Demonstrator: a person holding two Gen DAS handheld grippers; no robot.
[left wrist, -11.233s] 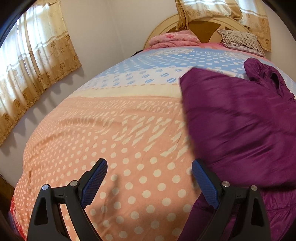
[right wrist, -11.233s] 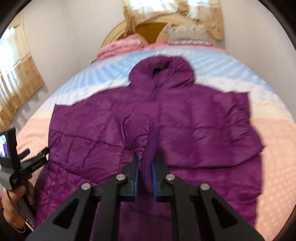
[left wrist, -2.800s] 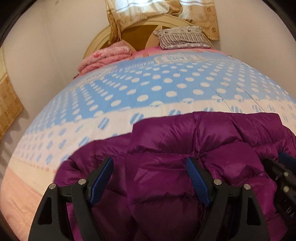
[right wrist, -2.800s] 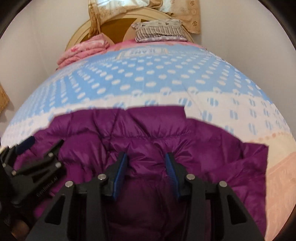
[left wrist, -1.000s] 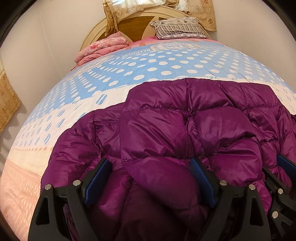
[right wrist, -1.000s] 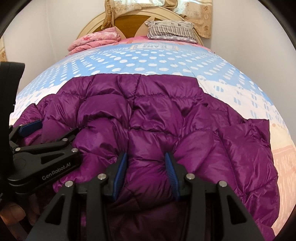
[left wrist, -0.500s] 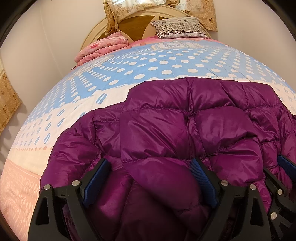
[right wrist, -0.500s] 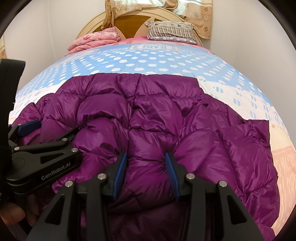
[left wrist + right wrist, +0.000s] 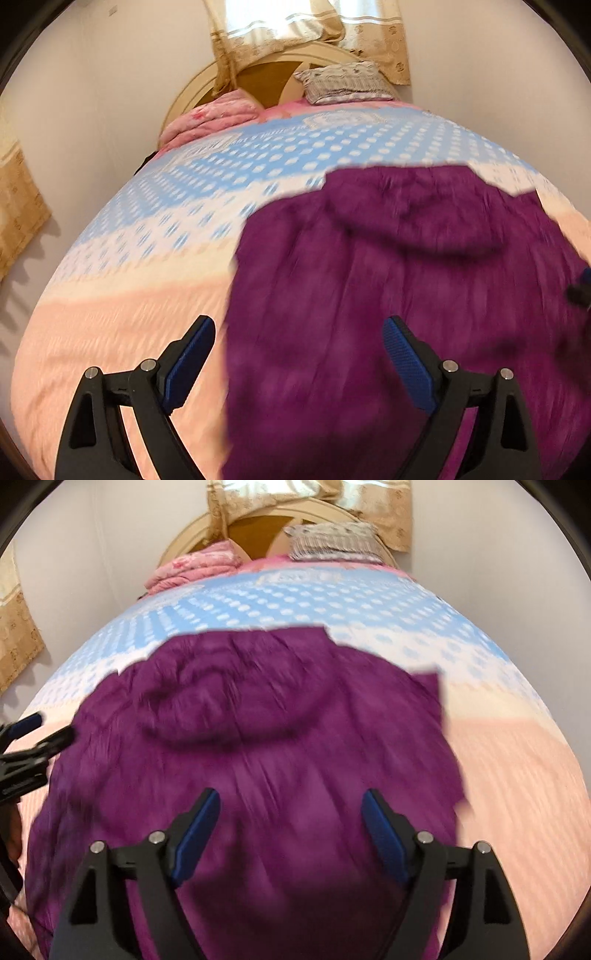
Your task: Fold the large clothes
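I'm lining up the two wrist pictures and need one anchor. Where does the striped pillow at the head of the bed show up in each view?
Left wrist view: the striped pillow lies top centre-right, against the headboard.
Right wrist view: the striped pillow lies top centre-right, just right of the headboard's middle.
Shared landmark: the folded pink blanket lies left of the pillow in both views.

Purple jacket motion-blurred, lower edge cut off; quilting indistinct
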